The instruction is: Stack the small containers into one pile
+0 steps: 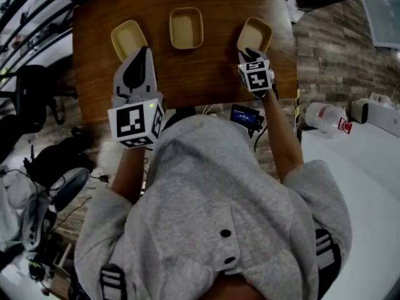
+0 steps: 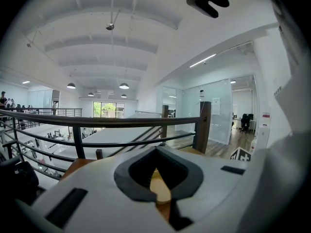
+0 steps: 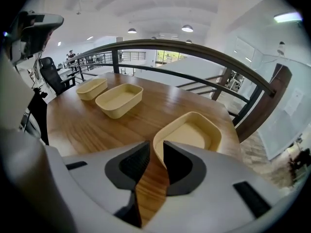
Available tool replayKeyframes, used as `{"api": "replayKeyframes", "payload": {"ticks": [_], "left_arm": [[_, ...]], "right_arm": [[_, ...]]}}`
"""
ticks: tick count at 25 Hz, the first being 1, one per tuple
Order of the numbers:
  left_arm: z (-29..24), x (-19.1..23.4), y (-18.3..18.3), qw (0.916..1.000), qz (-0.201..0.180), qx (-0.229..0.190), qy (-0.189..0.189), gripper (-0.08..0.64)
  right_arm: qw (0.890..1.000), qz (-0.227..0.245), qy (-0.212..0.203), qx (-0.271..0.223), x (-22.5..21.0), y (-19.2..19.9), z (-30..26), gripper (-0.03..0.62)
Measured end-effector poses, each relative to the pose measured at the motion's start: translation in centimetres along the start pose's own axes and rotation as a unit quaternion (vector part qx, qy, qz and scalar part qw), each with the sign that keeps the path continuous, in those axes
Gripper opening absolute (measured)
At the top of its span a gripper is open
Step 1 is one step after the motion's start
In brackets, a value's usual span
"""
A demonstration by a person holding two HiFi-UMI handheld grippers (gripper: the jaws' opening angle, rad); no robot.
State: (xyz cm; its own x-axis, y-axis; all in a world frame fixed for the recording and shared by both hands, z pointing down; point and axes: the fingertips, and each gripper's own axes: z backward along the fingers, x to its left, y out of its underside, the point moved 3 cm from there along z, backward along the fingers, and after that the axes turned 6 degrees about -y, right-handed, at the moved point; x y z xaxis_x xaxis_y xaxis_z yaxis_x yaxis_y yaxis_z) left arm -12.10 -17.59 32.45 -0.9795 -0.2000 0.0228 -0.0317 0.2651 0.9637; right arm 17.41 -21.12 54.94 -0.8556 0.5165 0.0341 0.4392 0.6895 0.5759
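Observation:
Three beige containers stand in a row at the far side of the wooden table: a left one, a middle one and a right one. My left gripper hovers just before the left container, tilted up, jaws shut with nothing held; in the left gripper view a bit of beige shows behind the closed left gripper. My right gripper is at the right container's near rim. In the right gripper view the right gripper straddles that rim, shut on the wall of the right container, which rests on the table.
A black metal railing runs past the table's far edge. A small dark device lies at the near edge. A white counter with a plastic bottle is to the right; a black chair and cables are on the left.

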Motion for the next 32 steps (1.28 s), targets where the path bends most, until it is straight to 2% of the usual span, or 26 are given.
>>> {"api": "replayKeyframes", "payload": {"ticks": [2,7,11,17,23,32], "left_arm": [[0.9,-1.2,0.0,1.0,-0.002,0.0,-0.002,0.011],[-1.4,2.7,0.2,1.0,0.003,0.009,-0.003,0.011],[-1.2,2.7,0.4,0.9999,0.003,0.01,-0.006,0.011],[-0.8,2.5,0.2,0.9999,0.004,0.009,-0.009,0.011],[0.0,2.5,0.0,0.9999,0.007,0.004,-0.014,0.011],[0.3,2.9,-0.1,0.9998,0.012,-0.002,-0.015,0.011]], "right_arm": [[1.0,0.001,-0.002,0.008,-0.4,1.0,0.1,0.1],[0.999,0.012,-0.003,0.042,0.3,-0.4,-3.4,0.092],[0.998,0.024,0.004,0.056,0.3,0.3,-3.8,0.08],[0.994,0.076,0.026,0.071,0.1,0.0,-4.1,0.029],[0.992,0.112,0.026,0.059,0.7,-0.6,-3.1,0.026],[0.987,0.158,0.014,0.011,2.5,-5.0,-1.5,0.026]]}}
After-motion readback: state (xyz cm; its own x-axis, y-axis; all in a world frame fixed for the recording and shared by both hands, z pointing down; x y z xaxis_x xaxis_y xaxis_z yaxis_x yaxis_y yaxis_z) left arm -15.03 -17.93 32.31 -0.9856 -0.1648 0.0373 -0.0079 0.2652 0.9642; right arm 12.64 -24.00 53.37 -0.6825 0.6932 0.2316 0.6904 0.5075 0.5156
